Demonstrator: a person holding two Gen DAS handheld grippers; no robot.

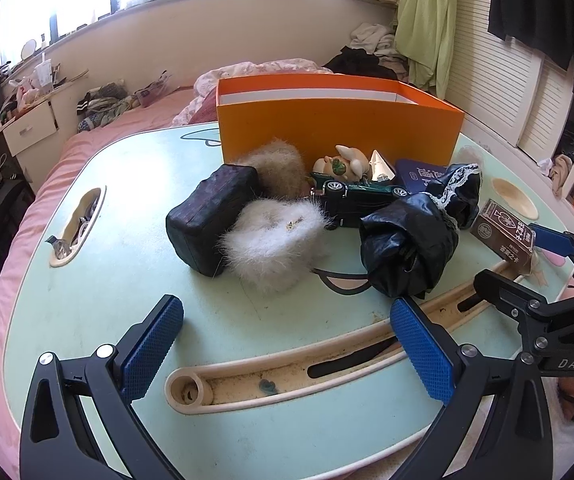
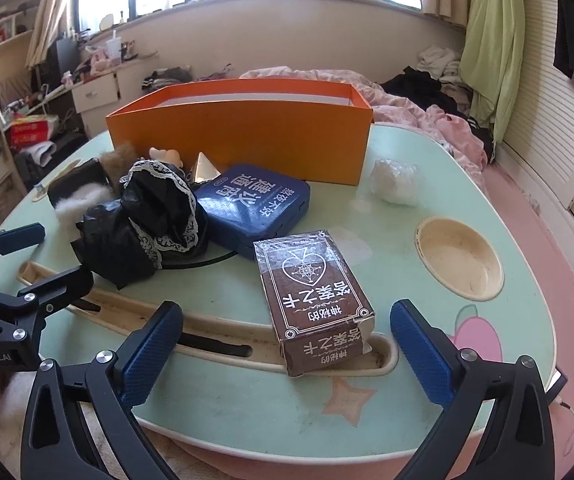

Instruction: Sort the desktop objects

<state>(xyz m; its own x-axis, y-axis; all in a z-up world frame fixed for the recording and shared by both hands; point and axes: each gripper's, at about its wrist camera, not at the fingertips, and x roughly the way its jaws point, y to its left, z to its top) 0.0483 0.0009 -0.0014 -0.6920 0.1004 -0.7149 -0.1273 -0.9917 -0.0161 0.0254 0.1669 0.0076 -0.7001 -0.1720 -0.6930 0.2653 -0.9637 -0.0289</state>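
An orange box [image 1: 339, 128] [image 2: 247, 136] stands open-topped at the back of the mint table [image 1: 127, 300]. In front of it lie a black block [image 1: 211, 220], a white fluffy piece [image 1: 275, 240], a beige fluffy piece [image 1: 275, 168], a green toy car [image 1: 351, 196], a small figurine [image 1: 345, 164], a blue tin [image 2: 255, 208] and a black lace-trimmed cloth [image 2: 151, 224]. My left gripper [image 1: 287, 308] is open over bare table, short of the fluffy piece. My right gripper [image 2: 287, 316] is open, its pads either side of a brown card box [image 2: 315, 300] without touching it.
A white crumpled wad [image 2: 395, 180] lies right of the orange box. A round cup recess [image 2: 459, 264] sits at the right and a long curved groove [image 1: 287, 372] runs along the front. A bed with pink sheets [image 1: 135, 112] and cluttered shelves surround the table.
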